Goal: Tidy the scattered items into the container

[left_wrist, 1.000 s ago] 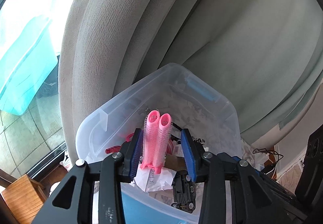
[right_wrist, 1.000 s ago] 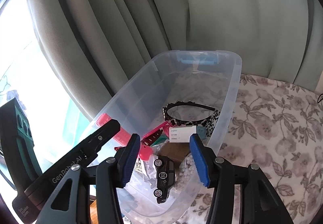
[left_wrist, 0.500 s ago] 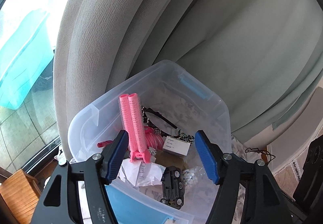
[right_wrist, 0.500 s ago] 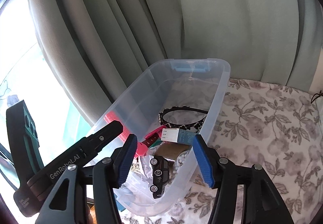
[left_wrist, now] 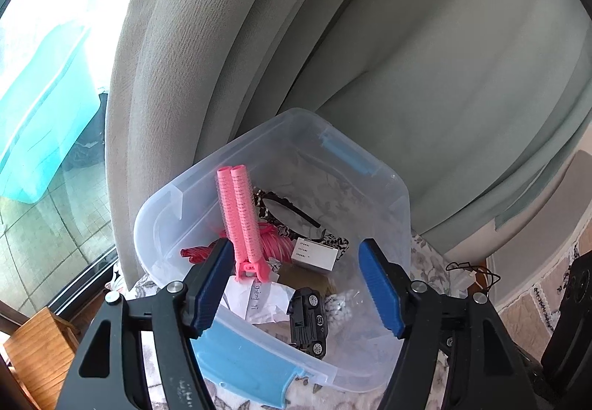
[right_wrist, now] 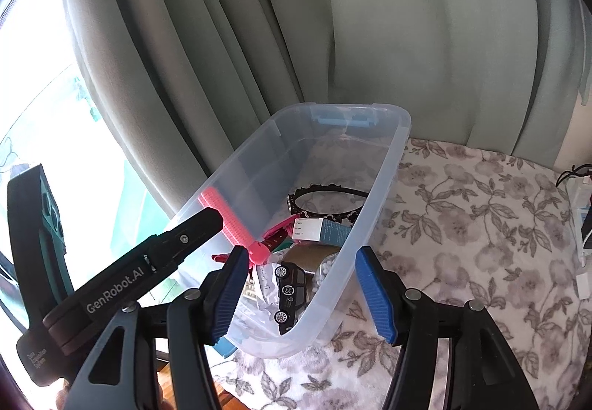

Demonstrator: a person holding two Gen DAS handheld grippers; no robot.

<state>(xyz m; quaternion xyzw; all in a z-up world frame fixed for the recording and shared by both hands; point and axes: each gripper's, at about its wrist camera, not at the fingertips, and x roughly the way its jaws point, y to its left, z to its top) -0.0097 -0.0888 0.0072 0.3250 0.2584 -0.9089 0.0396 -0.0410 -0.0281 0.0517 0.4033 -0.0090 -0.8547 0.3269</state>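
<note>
1. Your left gripper (left_wrist: pixel 296 286) stands wide with nothing between its pads. The pink hair rollers (left_wrist: pixel 240 221) rest in the clear container (left_wrist: pixel 401 210), leaning against its left wall beside the left pad.
2. Your right gripper (right_wrist: pixel 298 293) has its jaws opening with nothing pinched. The container's near corner sits in the gap, but the pads don't press on it.
3. Both grippers point down at the bin from above its near end, probably because you're clearing out after a drop.
4. Already inside: toy car (left_wrist: pixel 309 323), headband (right_wrist: pixel 325 193), small white box (left_wrist: pixel 314 254), pink coiled cord (left_wrist: pixel 275 243), crumpled paper (left_wrist: pixel 259 299).
5. The container sits on the floral cloth (right_wrist: pixel 481 225), its back against the curtain (right_wrist: pixel 407 40). No loose items show on the visible cloth, so the task looks near done.
6. Hard to tell: the bin's near end is hidden by the gripper bodies, white beads by the car are unclear, and the writing on the paper is unreadable.
</note>
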